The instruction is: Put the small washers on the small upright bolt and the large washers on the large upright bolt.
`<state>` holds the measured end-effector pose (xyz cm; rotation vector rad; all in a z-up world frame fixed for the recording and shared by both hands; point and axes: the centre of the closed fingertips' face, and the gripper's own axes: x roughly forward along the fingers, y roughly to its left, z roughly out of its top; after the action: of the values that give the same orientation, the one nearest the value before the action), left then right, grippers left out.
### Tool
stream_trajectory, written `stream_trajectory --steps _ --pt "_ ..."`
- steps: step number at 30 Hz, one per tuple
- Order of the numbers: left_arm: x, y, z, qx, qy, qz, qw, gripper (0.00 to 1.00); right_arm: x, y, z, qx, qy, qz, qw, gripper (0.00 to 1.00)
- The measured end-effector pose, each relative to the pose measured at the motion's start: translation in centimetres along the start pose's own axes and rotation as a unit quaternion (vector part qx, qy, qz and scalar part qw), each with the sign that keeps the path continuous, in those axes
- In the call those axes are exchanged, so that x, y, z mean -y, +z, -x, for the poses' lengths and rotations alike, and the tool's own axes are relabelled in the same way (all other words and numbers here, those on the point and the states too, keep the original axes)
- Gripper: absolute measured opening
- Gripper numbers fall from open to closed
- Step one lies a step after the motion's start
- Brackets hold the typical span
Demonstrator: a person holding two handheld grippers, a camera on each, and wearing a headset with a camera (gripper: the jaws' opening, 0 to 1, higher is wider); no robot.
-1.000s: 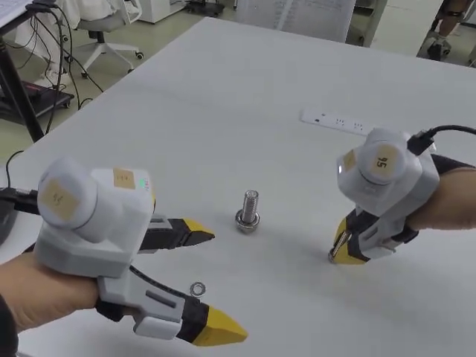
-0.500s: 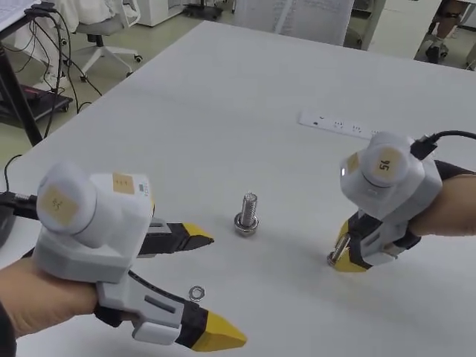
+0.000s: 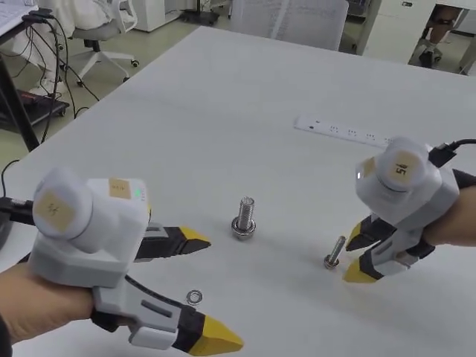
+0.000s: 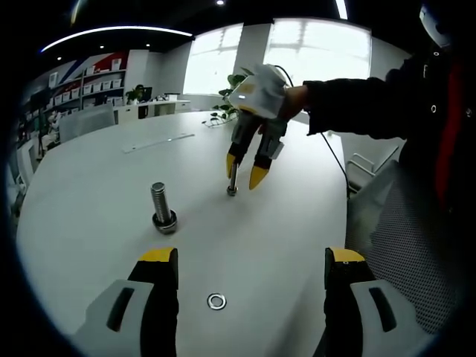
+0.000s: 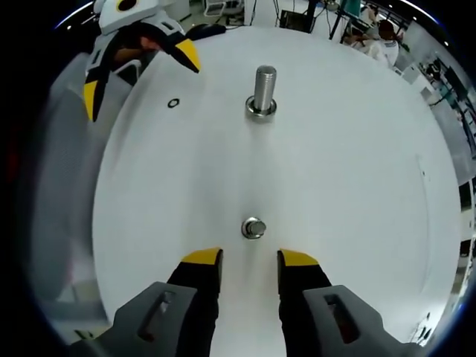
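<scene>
Table: a wide white table (image 3: 223, 111) is carrying everything; a white power strip (image 3: 342, 132) is lying toward its far side, and an office chair (image 3: 97, 30) is standing on the floor beyond its left edge.
Large bolt: the large bolt (image 3: 245, 218) is standing upright on its head near the middle of the table, between the left gripper (image 3: 219, 291) and the right gripper (image 3: 355, 255); whether any ring is sitting around its base, I cannot tell.
Small bolt: the small bolt (image 3: 334, 253) is standing on its head, well to the right of the large bolt, and nothing is gripping it.
Washer: 1 small washer (image 3: 194, 297) is lying flat on the table near the person, inside the spread of the left gripper's jaws and touching neither.
Left gripper: it is hovering low over the near left of the table, with its jaws spread wide and carrying nothing.
Right gripper: it is hanging tips-down just beside the small bolt, with its jaws parted by a narrow gap and clasping nothing; in the right gripper view the bolt is sitting just ahead of the 2 yellow tips, in line with the gap.
</scene>
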<state>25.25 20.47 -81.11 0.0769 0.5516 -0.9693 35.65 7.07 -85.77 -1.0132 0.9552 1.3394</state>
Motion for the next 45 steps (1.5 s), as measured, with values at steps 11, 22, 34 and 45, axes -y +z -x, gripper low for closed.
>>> stream_trajectory --steps 11,22,34,45 --pt "-0.1 -0.1 0.2 0.001 0.004 0.0 1.0 0.8 -1.2 -1.0 0.4 0.001 -0.001 -0.013 0.9999 0.32" --pt "-0.1 0.0 0.4 0.004 0.008 -0.001 1.0 0.8 -3.9 -1.2 0.4 0.001 0.009 -0.009 0.9999 0.32" --pt "0.0 0.0 1.1 0.008 0.016 0.001 0.9998 0.8 -6.3 0.8 0.7 0.012 0.022 0.011 0.9996 0.32" --pt "0.1 -0.4 1.9 0.012 0.027 0.006 0.9995 0.8 -8.0 3.2 0.5 0.013 0.038 0.049 0.998 0.32"
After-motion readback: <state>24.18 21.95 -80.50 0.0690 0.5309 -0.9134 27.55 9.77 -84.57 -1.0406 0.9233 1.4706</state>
